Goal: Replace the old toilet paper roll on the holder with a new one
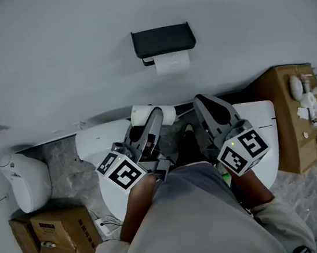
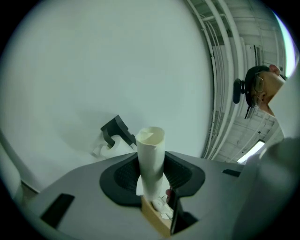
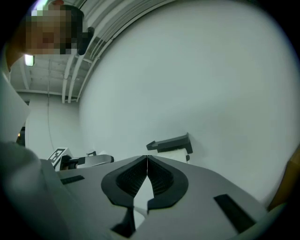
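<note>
A black holder (image 1: 163,40) is fixed to the white wall, with a white toilet paper roll (image 1: 172,62) hanging under it. My left gripper (image 1: 155,114) is shut on a second white roll (image 1: 142,113), held low in front of the wall. In the left gripper view this roll (image 2: 151,159) looks slim and squeezed, standing upright between the jaws, with the holder (image 2: 115,128) beyond it to the left. My right gripper (image 1: 200,101) is beside the left one, below the holder. Its jaws (image 3: 147,160) are shut with nothing between them; the holder (image 3: 169,142) lies just beyond them.
A white toilet (image 1: 90,143) stands under both grippers against the wall. A cardboard box (image 1: 287,122) with small items on top stands at the right. Another box (image 1: 60,236) and a white bin (image 1: 27,179) are at the lower left.
</note>
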Demonstrator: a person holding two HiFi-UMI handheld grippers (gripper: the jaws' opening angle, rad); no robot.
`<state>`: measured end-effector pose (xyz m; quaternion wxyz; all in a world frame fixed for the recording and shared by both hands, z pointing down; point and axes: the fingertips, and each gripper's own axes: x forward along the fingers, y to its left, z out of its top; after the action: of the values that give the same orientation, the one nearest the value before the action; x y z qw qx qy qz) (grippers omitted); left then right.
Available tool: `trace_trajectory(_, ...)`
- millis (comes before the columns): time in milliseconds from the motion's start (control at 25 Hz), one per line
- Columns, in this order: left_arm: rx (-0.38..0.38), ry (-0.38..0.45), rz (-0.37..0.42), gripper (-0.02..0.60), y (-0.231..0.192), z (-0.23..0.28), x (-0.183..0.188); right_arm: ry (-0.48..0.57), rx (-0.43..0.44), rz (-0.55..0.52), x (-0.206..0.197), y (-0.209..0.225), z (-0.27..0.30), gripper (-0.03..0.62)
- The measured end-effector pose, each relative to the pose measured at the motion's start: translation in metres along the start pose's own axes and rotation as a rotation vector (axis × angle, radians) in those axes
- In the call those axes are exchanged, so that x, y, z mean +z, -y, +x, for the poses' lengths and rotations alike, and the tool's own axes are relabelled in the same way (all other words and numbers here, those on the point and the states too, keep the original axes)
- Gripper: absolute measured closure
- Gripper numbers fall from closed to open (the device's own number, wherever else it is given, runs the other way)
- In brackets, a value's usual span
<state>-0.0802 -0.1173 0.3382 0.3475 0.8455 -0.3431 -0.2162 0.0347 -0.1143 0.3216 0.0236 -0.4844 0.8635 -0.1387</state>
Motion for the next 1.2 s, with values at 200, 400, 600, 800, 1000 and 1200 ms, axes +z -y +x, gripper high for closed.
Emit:
trace_trajectory(200, 0.051, 0.009, 0.090, 0.453, -0.003, -0.004, 0.008, -0.011, -0.011, -0.074, 0.001, -0.008, -0.006, 0.576)
trace_trajectory(400, 0.092, 0.018, 0.154, 0.453, -0.005, -0.009, 0.012, -0.031, -0.014, -0.153, -0.001, -0.016, -0.007, 0.576)
trace_trajectory(600, 0.105, 0.024, 0.190, 0.453, -0.003, -0.011, 0.014, -0.034, -0.005, -0.193, -0.003, -0.020, -0.007, 0.577)
trace_trajectory(800, 0.106, 0.022, 0.210, 0.453, 0.000, -0.011, 0.014, -0.031, -0.002, -0.218, 0.000, -0.022, -0.008, 0.577)
trace_trajectory(1000, 0.103, 0.018, 0.218, 0.453, 0.001, -0.009, 0.013, -0.032, -0.001, -0.223, 0.001, -0.021, -0.008, 0.577)
trace_trajectory(1200, 0.093, 0.016, 0.260, 0.453, 0.003, -0.002, 0.029, -0.031, 0.003, -0.230, 0.001, -0.023, -0.007, 0.577)
